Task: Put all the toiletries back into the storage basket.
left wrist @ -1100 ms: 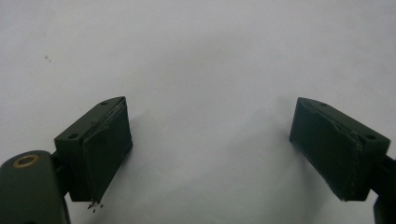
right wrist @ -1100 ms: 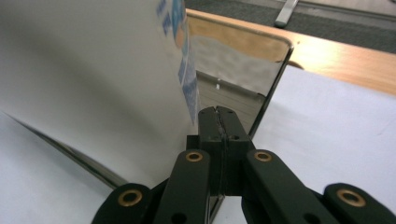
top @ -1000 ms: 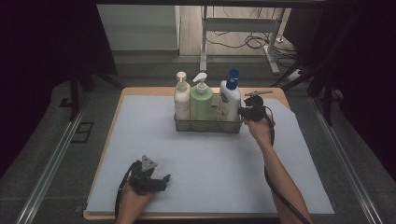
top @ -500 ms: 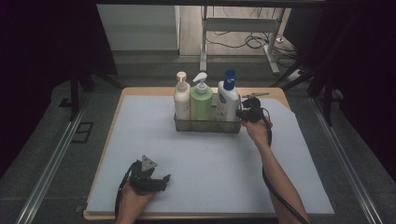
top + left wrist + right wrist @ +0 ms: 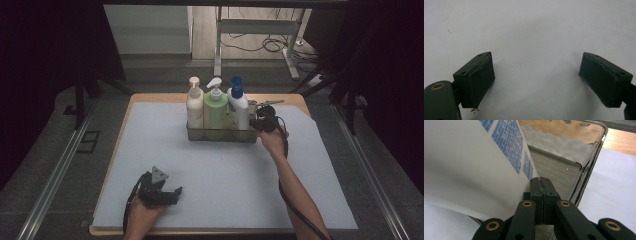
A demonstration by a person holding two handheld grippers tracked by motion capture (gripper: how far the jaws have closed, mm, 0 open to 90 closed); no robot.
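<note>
High view: a wooden desk (image 5: 150, 98) under a pale, matte sheet (image 5: 225, 170) carries a shallow metal tray (image 5: 220, 135) at the far middle, with thin upright walls and a dull shine. Three pump bottles stand in it in a row — a cream bottle (image 5: 194, 107) on the left, a light green bottle (image 5: 215, 109) in the middle, and a white bottle (image 5: 239, 107) with a blue cap on the right. All three are smooth plastic, upright and close together.

The right tongs (image 5: 264, 123) sit at the tray's right end, just beside the white bottle. In the right gripper view the two black jaws are pressed flat together, nothing between them; the tip of the right tongs (image 5: 541, 180) lies over the tray's inner corner. The white bottle (image 5: 469, 165) bulges in from the left there, glossy, with blocks of small blue print on its side, and it crowds the tip closely; whether it touches I cannot tell. The tray's ribbed floor and rounded rim (image 5: 599, 142) show beyond.

The left tongs (image 5: 159, 189) rest at the near left of the sheet, well apart from the tray. In the left gripper view the left tongs (image 5: 536, 82) stand wide apart over bare sheet — blocky dark pads (image 5: 480, 80) with worn edges.

Beyond the desk's far edge, cables and a metal stand lie on the floor.
</note>
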